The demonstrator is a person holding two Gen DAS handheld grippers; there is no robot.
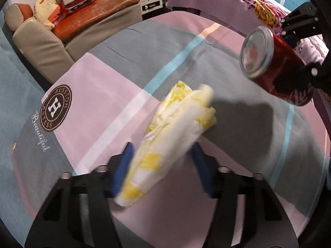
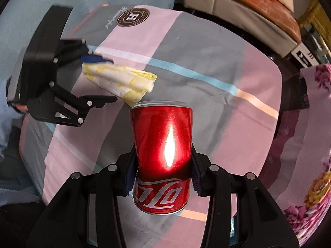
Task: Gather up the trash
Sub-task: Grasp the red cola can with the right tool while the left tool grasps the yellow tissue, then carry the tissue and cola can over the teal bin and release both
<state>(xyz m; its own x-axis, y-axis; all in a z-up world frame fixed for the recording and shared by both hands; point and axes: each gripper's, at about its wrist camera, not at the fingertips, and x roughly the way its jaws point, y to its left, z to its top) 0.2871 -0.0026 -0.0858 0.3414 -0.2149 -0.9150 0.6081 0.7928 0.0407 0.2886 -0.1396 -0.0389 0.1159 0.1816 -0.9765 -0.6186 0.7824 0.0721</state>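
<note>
A crumpled white and yellow wrapper (image 1: 175, 128) lies between the blue pads of my left gripper (image 1: 162, 150), over the bed. The jaws stand wide apart and the wrapper looks blurred; the right pad does not touch it. In the right wrist view the wrapper (image 2: 122, 80) sticks out from the left gripper (image 2: 103, 80), whose fingers are apart. My right gripper (image 2: 163, 165) is shut on a dented red Coca-Cola can (image 2: 163, 150), held above the bed. The can (image 1: 273, 64) shows at the right of the left wrist view.
The bed is covered by a pink, grey and blue checked sheet (image 1: 115, 66) with a round brown logo (image 1: 55, 107). A floral quilt (image 1: 238, 2) lies at the far right. A beige and orange sofa (image 1: 68, 24) with bags stands beyond the bed's edge.
</note>
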